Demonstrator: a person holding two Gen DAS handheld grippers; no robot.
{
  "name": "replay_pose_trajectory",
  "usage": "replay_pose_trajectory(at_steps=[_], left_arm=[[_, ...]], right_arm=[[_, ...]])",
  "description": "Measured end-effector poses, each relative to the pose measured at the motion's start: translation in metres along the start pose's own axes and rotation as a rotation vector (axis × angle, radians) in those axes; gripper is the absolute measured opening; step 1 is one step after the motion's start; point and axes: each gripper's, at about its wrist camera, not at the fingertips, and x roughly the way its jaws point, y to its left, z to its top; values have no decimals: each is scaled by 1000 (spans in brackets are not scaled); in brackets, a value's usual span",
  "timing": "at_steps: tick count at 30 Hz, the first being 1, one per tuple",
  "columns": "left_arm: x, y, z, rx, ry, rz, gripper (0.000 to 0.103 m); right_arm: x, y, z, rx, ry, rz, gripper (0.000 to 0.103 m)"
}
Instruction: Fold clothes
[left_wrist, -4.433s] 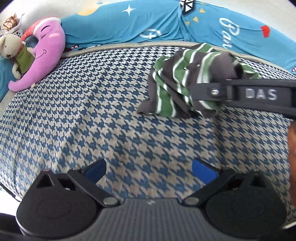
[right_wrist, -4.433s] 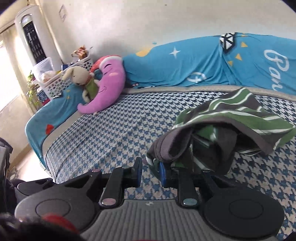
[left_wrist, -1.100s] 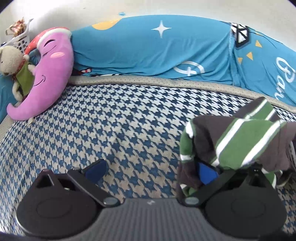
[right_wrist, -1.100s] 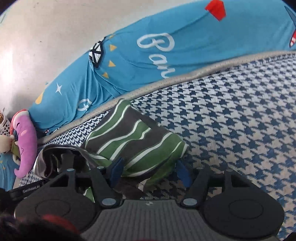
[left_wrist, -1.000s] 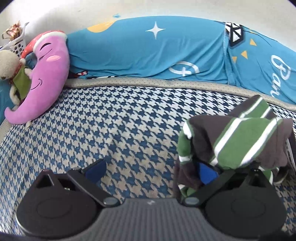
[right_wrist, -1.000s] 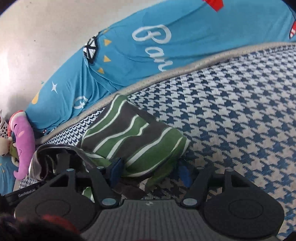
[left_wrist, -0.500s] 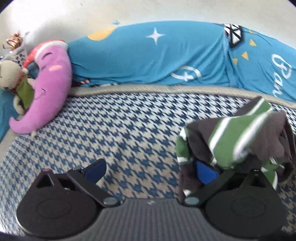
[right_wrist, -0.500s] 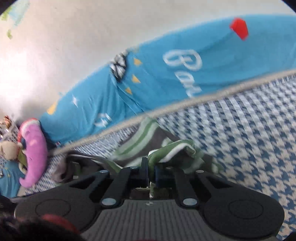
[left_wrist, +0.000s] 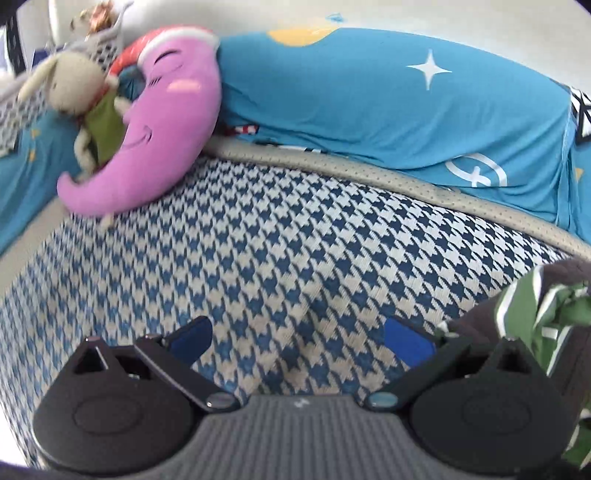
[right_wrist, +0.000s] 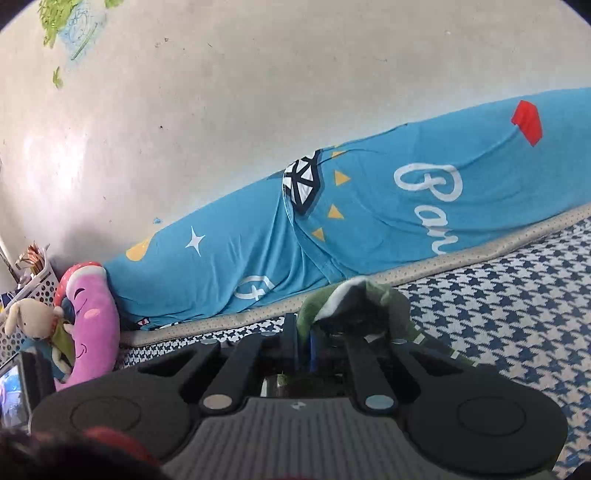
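While your right gripper is clamped on the striped garment, bunched just over its fingers, your left gripper is spread wide, empty, above the houndstooth mattress; garment just right of it.

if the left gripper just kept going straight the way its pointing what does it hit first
Most likely the houndstooth mattress cover: the open left gripper holds nothing and points at bare fabric. Further on is the blue bolster by the wall. The striped garment sits off to its right. Depth is uncertain.
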Motion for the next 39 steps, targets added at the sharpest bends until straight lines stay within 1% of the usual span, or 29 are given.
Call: replay_pose_trajectory(at_steps=[1,3,5,6,7,8,9,11,12,13,14,16,18,22,26,29,31,33,36,39], left_arm=[[0,3,-1,-13,6,-11,103],[-6,0,-3,6,-24,-2,103],[-12,-3,-4,28,-57,8,103],[-15,-5,-5,39,-74,14,103],[-17,-6,-6,49,-90,19,103],[-19,-9,-6,62,-103,41,103],[-18,-10,-5,68,-106,57,103],[-13,-10,-5,69,-72,47,103],[-14,-10,-5,66,-70,41,103],[-15,-10,-5,63,-70,35,103],[-16,-10,-5,60,-70,29,103],[-18,-10,-4,55,-70,17,103],[-21,-9,-4,49,-70,4,103],[-25,-9,-4,37,-70,-20,103],[-37,-3,1,26,-138,42,103],[-40,7,7,-23,-138,42,103],[-38,13,9,-48,-111,31,103],[-40,14,8,-58,-106,20,103],[-53,13,6,-40,-150,3,103],[-66,11,5,-20,-205,22,103]], right_arm=[[1,0,-1,14,2,13,11],[1,2,-1,26,-8,54,12],[1,8,-2,2,-6,83,18],[1,12,-2,-12,-3,99,23],[0,14,-2,-22,0,117,24],[0,16,-2,-25,3,136,24],[-1,17,-1,-23,3,153,24],[-4,17,0,-15,-6,168,30],[-5,17,0,-19,-7,168,35],[-5,18,0,-34,-2,157,39],[-4,19,-1,-52,7,138,40],[-4,17,-3,-75,25,93,40],[-5,11,-2,-60,25,63,40],[-16,3,2,-39,1,62,40],[-27,-5,4,-27,-15,49,40],[-32,-12,3,-1,-13,14,40],[-35,-17,3,21,-5,-10,40],[-38,-19,2,30,6,-24,40],[-46,-18,1,5,11,-37,41],[-56,-17,0,-22,19,-28,40]])
